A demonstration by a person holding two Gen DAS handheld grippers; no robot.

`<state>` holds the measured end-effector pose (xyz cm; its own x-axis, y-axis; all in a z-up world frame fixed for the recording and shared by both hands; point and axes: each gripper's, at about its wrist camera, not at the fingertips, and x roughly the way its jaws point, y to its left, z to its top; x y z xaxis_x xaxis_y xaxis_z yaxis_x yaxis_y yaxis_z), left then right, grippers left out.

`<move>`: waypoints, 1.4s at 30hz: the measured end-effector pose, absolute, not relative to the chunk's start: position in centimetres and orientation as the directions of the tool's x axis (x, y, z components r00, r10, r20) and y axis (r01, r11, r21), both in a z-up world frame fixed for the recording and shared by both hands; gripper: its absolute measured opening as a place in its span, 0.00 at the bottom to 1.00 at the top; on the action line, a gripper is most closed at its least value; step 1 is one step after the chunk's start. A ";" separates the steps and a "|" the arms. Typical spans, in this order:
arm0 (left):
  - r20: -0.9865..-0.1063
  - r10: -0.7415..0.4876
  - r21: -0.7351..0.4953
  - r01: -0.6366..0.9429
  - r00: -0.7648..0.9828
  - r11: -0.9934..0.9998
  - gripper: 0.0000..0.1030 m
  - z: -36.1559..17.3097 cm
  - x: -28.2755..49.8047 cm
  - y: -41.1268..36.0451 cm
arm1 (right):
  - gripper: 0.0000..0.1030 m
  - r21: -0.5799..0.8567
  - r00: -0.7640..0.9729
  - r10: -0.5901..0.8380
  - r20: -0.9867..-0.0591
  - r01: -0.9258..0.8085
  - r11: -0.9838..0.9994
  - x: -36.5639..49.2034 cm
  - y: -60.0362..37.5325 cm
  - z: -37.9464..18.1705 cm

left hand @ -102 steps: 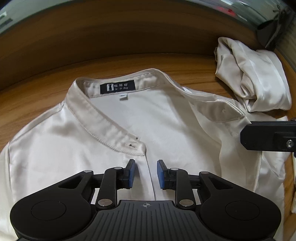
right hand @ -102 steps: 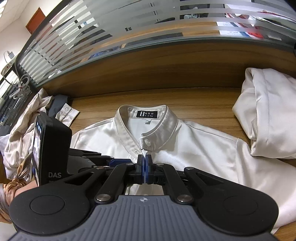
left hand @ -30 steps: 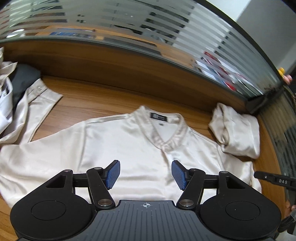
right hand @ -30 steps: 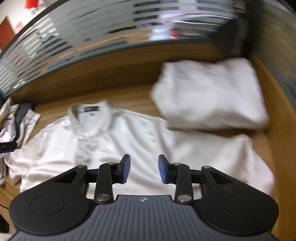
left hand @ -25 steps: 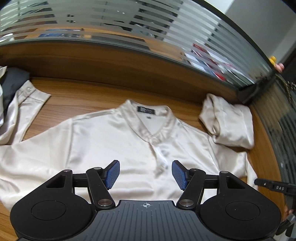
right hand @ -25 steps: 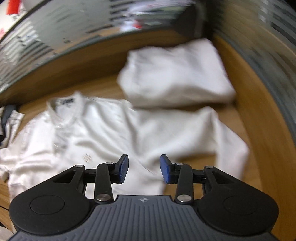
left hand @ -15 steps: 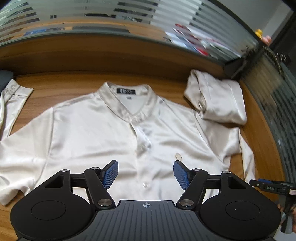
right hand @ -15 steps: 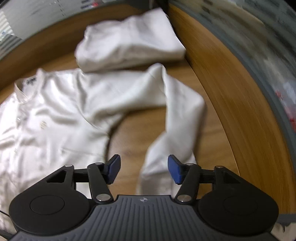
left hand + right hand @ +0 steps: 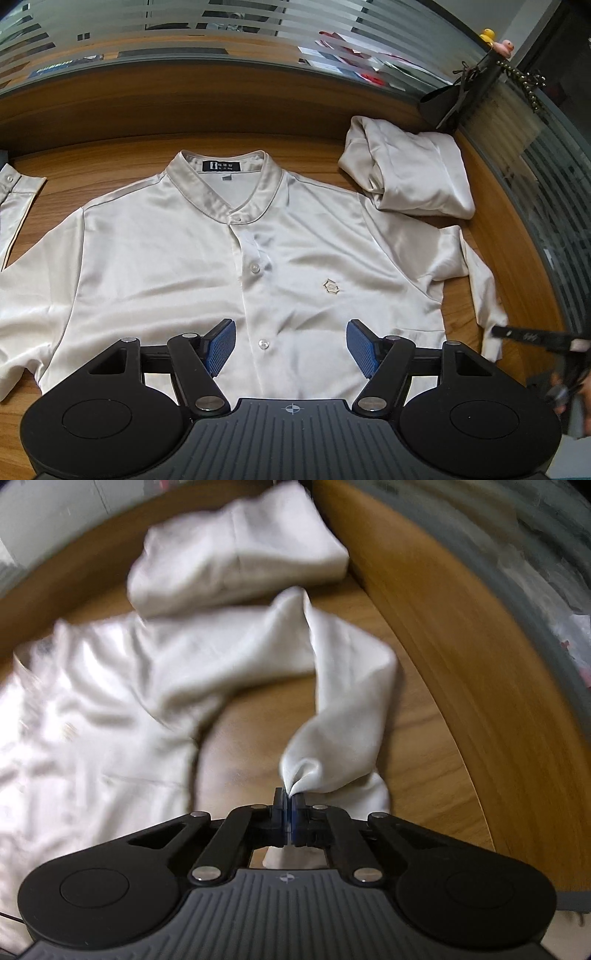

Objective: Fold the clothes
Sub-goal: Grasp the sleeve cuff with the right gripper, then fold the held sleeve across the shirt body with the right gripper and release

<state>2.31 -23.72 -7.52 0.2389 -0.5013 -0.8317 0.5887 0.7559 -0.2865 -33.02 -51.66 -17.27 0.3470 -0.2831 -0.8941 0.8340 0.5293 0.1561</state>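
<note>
A cream satin shirt (image 9: 166,258) lies face up and buttoned on the wooden table (image 9: 110,155), collar toward the back. My left gripper (image 9: 291,345) hovers open over the lower placket with nothing between its blue pads. The right sleeve (image 9: 351,709) bends back toward the front edge. My right gripper (image 9: 289,801) is shut on a pinch of that sleeve near the cuff, and the cloth bunches at the jaws. In the left wrist view the right gripper (image 9: 532,338) shows at the far right edge, held by a hand.
A folded cream garment (image 9: 413,177) (image 9: 236,546) sits at the back right, close to the sleeve. Another garment's cuff (image 9: 14,199) lies at the far left. A raised wooden wall (image 9: 461,664) with striped glass curves around the back and right side.
My right gripper swung to the right sleeve and went from open to shut on it. The left gripper drew back and stayed open over the shirt front.
</note>
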 end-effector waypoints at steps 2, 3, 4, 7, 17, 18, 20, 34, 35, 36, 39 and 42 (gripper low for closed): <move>-0.829 -0.507 -0.294 0.587 0.237 0.755 0.67 -7.5 2.3 -23.4 | 0.02 0.241 0.425 -0.272 -0.863 0.822 0.516 -33.0 -51.7 -15.1; -0.827 -0.511 -0.298 0.588 0.235 0.752 0.67 -7.5 2.3 -23.2 | 0.02 0.299 0.474 -0.259 -0.842 0.808 0.507 -32.9 -51.7 -14.0; -0.826 -0.513 -0.303 0.583 0.234 0.754 0.67 -7.6 2.4 -23.0 | 0.02 0.354 0.520 -0.242 -0.819 0.791 0.499 -32.7 -51.7 -13.0; -0.824 -0.517 -0.320 0.561 0.234 0.764 0.67 -7.7 2.7 -22.1 | 0.02 0.494 0.639 -0.201 -0.743 0.725 0.480 -31.6 -51.5 -10.5; -0.811 -0.530 -0.381 0.466 0.246 0.799 0.67 -7.9 3.9 -18.8 | 0.02 0.726 0.858 -0.042 -0.512 0.459 0.512 -21.6 -49.2 -5.2; -0.811 -0.526 -0.380 0.455 0.255 0.806 0.67 -7.9 4.1 -18.4 | 0.02 0.741 0.871 -0.021 -0.491 0.431 0.515 -20.4 -48.8 -5.0; -0.813 -0.514 -0.372 0.436 0.274 0.820 0.67 -7.9 4.3 -17.5 | 0.02 0.754 0.882 0.021 -0.471 0.390 0.528 -17.9 -47.9 -4.7; -0.864 -0.413 -0.320 0.319 0.288 0.892 0.67 -10.7 6.0 -13.0 | 0.33 0.572 0.648 0.276 -0.710 0.303 0.762 -9.6 -40.9 -9.3; -0.867 -0.413 -0.325 0.314 0.278 0.892 0.67 -11.1 6.1 -13.0 | 0.33 0.563 0.633 0.280 -0.721 0.301 0.769 -10.2 -40.8 -9.6; -0.870 -0.416 -0.332 0.307 0.266 0.892 0.67 -11.4 6.2 -13.1 | 0.33 0.553 0.621 0.279 -0.733 0.305 0.775 -11.0 -41.0 -10.0; -0.875 -0.431 -0.360 0.300 0.219 0.883 0.67 -12.6 6.6 -13.6 | 0.33 0.538 0.592 0.272 -0.758 0.333 0.774 -12.9 -41.7 -10.7; -0.882 -0.443 -0.381 0.313 0.158 0.870 0.67 -13.8 7.0 -14.7 | 0.33 0.519 0.580 0.233 -0.781 0.394 0.758 -15.0 -42.9 -11.4</move>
<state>7.04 -14.72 -13.83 0.1583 -0.4434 -0.8822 0.3127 0.8700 -0.3812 -15.04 -42.88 -11.44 0.5800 0.2331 -0.7805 0.3944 0.7580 0.5194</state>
